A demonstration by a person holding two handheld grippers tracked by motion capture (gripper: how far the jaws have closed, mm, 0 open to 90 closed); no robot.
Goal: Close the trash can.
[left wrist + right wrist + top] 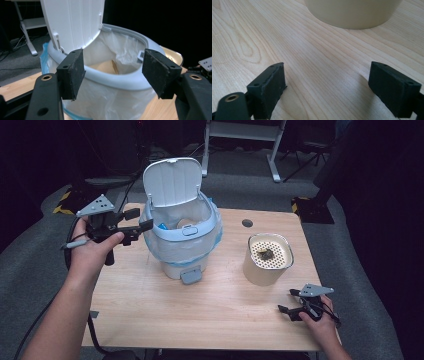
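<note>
Standing upright near the back left of a wooden table [200, 310], a white lidded bin [182, 237] has its lid [172, 182] raised and mouth facing up. The left gripper [142, 220], jaws apart and empty, hovers just beside its rim. The right gripper [289, 301] rests open near a cream canister [267, 260]; bare tabletop separates them in a dark room.

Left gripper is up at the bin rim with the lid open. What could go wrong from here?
1. The left gripper is open right beside the bin; a sideways push might tip or slide it.
2. The raised lid stands just above the jaws and could be knocked shut.
3. The loose bag liner may snag on a jaw.
</note>
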